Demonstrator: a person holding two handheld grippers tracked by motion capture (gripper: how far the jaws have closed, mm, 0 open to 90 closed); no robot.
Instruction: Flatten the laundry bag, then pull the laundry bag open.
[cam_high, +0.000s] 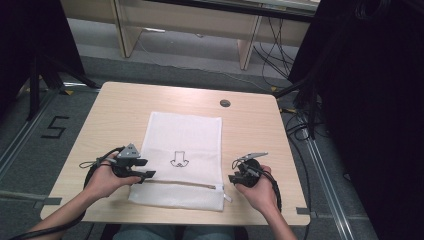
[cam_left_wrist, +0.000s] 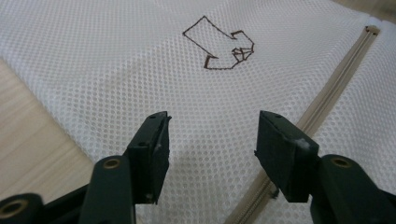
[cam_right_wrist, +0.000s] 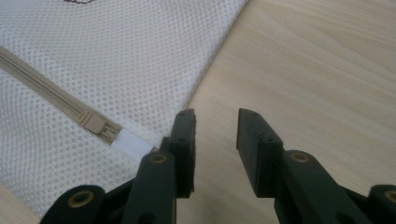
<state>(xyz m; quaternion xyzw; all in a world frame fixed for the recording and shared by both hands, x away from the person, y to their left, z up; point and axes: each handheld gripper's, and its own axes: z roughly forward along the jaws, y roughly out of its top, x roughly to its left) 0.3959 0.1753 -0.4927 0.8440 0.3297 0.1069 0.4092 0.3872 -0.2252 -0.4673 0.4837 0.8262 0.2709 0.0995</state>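
A white mesh laundry bag (cam_high: 182, 157) lies flat on the wooden table (cam_high: 115, 110), its beige zipper (cam_high: 182, 183) running across near the person's edge. The left gripper (cam_left_wrist: 212, 135) hovers over the bag's left side beside the zipper, jaws wide apart and empty. The right gripper (cam_right_wrist: 215, 135), jaws parted and empty, sits over bare table just beside the bag's right edge, near the zipper pull (cam_right_wrist: 95, 123).

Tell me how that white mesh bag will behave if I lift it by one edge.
The mesh bag lies thin and flat, so it will probably drape limply and feel light. Its open weave should give the jaws grip; the zipper may stay slightly stiffer.
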